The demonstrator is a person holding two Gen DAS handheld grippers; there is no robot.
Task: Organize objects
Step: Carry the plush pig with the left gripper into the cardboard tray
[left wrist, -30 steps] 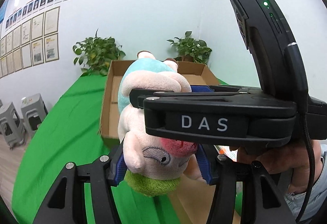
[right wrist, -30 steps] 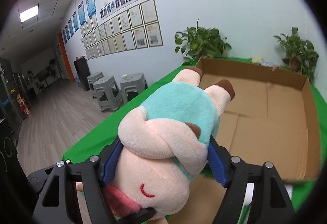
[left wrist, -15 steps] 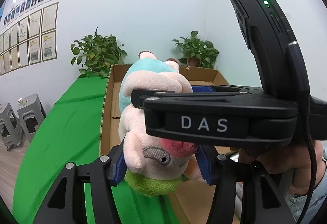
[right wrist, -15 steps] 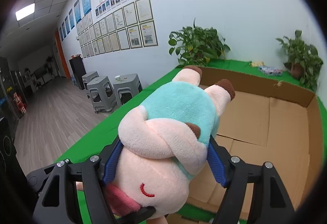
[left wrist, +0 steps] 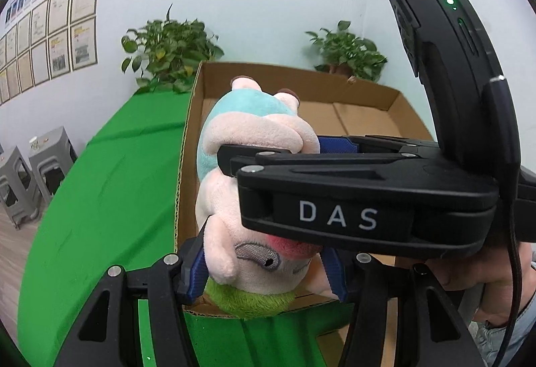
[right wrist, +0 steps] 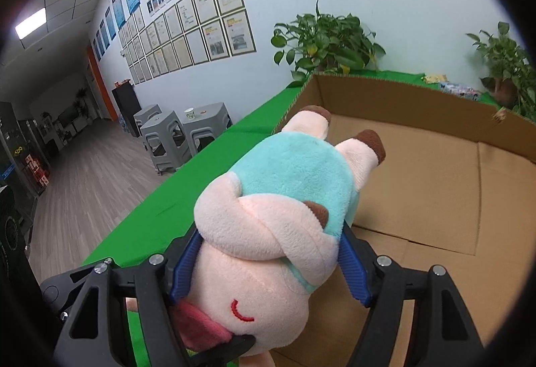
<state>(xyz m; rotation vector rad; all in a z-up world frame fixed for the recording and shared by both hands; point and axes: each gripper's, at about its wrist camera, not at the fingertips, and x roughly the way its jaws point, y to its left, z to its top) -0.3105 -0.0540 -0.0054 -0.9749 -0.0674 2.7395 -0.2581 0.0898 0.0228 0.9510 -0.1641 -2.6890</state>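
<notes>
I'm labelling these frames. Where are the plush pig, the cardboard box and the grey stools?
plush pig (right wrist: pixel 294 179): right wrist view, on its turquoise shirt.
cardboard box (right wrist: pixel 435 186): right wrist view, on its bare floor.
grey stools (right wrist: pixel 164 139): right wrist view, on the nearest stool's side.

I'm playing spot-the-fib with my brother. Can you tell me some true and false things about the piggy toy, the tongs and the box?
1. Both tongs hold the same plush pig. True: the left tongs and right tongs squeeze it from different sides.
2. The cardboard box is full of toys. False: its visible floor is bare.
3. The pig wears a red shirt. False: it is light blue.
4. The table cloth is green. True.
5. The pig already lies on the box floor. False: it hangs in the tongs over the box.
</notes>
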